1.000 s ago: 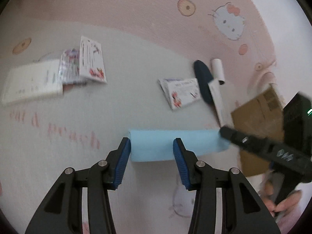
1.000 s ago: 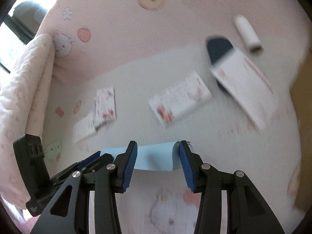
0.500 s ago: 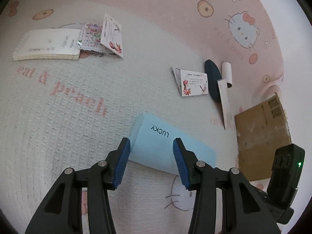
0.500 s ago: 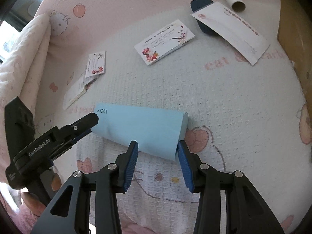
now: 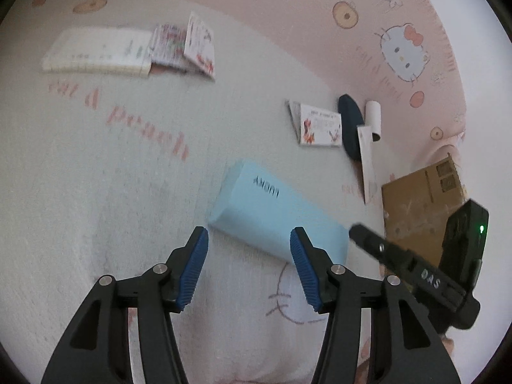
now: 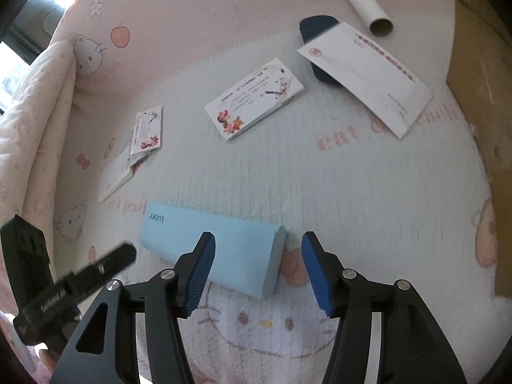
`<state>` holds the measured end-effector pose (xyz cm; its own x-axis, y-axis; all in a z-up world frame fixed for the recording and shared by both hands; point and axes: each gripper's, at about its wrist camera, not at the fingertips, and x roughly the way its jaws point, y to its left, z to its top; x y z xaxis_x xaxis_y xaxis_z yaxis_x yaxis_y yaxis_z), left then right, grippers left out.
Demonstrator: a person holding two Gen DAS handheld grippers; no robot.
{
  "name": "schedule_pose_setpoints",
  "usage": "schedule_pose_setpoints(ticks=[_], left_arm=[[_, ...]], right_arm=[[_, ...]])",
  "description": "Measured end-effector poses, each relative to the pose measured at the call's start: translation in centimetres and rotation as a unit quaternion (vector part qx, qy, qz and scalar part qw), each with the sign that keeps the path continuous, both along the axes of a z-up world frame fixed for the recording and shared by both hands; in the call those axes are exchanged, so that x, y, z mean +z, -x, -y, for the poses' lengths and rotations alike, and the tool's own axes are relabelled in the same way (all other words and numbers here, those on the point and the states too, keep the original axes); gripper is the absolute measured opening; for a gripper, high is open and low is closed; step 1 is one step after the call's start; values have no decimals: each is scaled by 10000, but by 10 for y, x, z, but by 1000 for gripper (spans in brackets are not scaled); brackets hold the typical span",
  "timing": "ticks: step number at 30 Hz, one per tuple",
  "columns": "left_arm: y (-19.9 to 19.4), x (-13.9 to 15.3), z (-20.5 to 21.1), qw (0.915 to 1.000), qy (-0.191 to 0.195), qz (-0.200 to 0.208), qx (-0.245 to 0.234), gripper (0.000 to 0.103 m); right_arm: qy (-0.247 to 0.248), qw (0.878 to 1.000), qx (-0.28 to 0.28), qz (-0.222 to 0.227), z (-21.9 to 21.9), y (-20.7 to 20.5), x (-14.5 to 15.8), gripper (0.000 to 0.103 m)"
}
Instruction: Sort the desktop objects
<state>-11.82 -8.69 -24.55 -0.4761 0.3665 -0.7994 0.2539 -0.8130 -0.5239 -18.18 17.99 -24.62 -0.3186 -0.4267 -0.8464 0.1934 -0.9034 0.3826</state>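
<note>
A light blue box (image 5: 272,211) printed "LUCKY" lies flat on the patterned blanket. My left gripper (image 5: 249,236) hovers over the box's near edge with its jaws opening, and the pads stand clear of the box. In the right wrist view the same box (image 6: 204,240) has its right end between the jaws of my right gripper (image 6: 257,240). Those jaws are opening too, the right pad well apart from the box. Each gripper appears at the edge of the other's view, as the right gripper (image 5: 416,275) and the left gripper (image 6: 80,275).
A white notebook (image 5: 96,54) with loose cards (image 5: 198,44) lies far left. A flowered card (image 6: 252,102), a white envelope (image 6: 368,76) over a dark blue case (image 6: 316,25), and a white tube (image 6: 368,9) lie beyond. A cardboard box (image 5: 422,204) borders the right side.
A second ago the blue box was carried between both grippers. It now rests on the blanket, and both pairs of jaws have spread wider and come off it.
</note>
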Motion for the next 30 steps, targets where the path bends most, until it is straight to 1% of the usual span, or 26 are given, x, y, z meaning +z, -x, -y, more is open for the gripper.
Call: schedule_pose_setpoints(ticks=[4, 6, 7, 8, 9, 11, 12, 14, 16, 18, 21, 23, 25, 27, 30], left_arm=[[-4, -3, -6, 10000, 48, 12, -17, 58], [-4, -5, -10, 9999, 90, 33, -50, 57], [-4, -7, -11, 9999, 48, 22, -100, 54], [-4, -7, -12, 9999, 15, -17, -120, 38], [-3, -8, -13, 9999, 41, -30, -113, 26], [1, -12, -16, 9997, 176, 87, -107, 23], [3, -14, -15, 9998, 137, 119, -85, 22], [5, -17, -12, 9999, -39, 162, 30, 21], [6, -18, -10, 9997, -123, 168, 101, 21], [7, -18, -10, 9998, -89, 136, 78, 21], [9, -17, -11, 9999, -14, 97, -60, 21], [14, -17, -9, 9998, 9, 74, -168, 21], [23, -18, -3, 9997, -26, 99, -243, 21], [34, -16, -1, 9993, 59, 83, -354, 20], [52, -10, -6, 9959, 515, -124, -733, 20]], right_arm=[[-83, 9999, 24, -123, 3, 4, -5, 54], [-57, 9999, 17, -129, 2, 7, -8, 51], [-24, 9999, 22, -125, 2, 8, -9, 39], [56, 9999, 56, -104, 1, 11, -12, 24], [152, 9998, 74, -67, 0, 13, -13, 22], [314, 9995, -12, 8, -5, 17, -15, 18], [334, 9994, -54, 32, -7, 18, -15, 17], [269, 9996, -130, -4, -10, 21, -13, 16], [206, 9996, -173, -38, -14, 24, -11, 16], [44, 9999, -103, 42, -14, 28, -13, 16], [-196, 9994, 189, 232, -8, 31, -21, 16], [-270, 9991, 281, 162, -6, 28, -20, 16], [-316, 9985, 396, 204, -4, 24, -20, 16], [-284, 9980, 457, 322, -4, 18, -21, 16], [-137, 9973, 539, 480, -2, 4, -24, 16]])
